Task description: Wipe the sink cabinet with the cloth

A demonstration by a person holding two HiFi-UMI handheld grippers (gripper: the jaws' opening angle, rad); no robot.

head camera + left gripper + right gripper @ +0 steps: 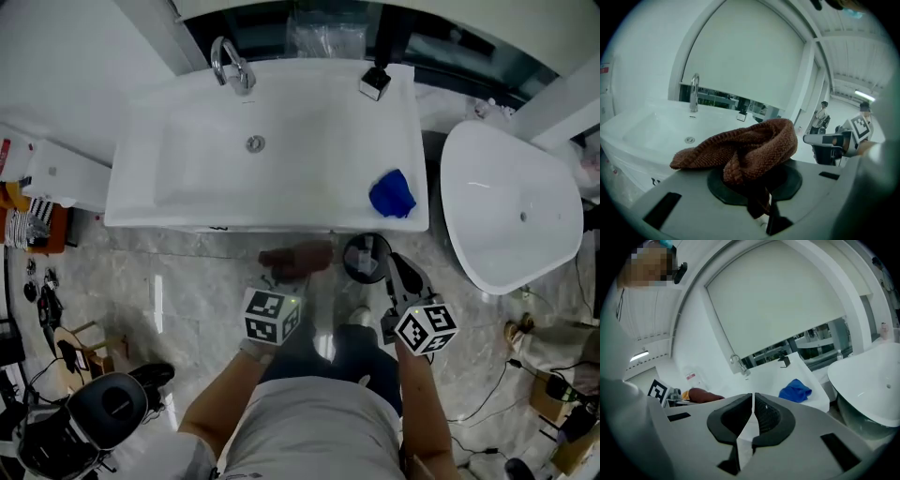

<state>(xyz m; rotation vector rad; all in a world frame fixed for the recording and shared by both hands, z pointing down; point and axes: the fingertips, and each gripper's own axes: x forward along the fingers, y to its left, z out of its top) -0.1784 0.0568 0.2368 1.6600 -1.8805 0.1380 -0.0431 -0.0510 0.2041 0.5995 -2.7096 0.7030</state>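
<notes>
A brown knitted cloth (750, 150) hangs bunched over my left gripper (759, 190), which is shut on it. In the head view that cloth (298, 258) is just in front of the white sink cabinet's (187, 214) front edge, ahead of the left gripper (291, 274). A blue cloth (392, 194) lies crumpled on the sink top's right end. My right gripper (401, 270) hovers below that corner, jaws shut with nothing between them (753, 399). From there the blue cloth (794, 391) sits ahead to the right and the brown cloth (704, 395) to the left.
A chrome faucet (230, 61) and a black-and-white block (375, 82) stand at the sink's back edge. A white oval tub (506, 206) is close on the right. A black round object (364, 258) sits under the sink's right front. A black stool (112, 403) and clutter fill the left floor.
</notes>
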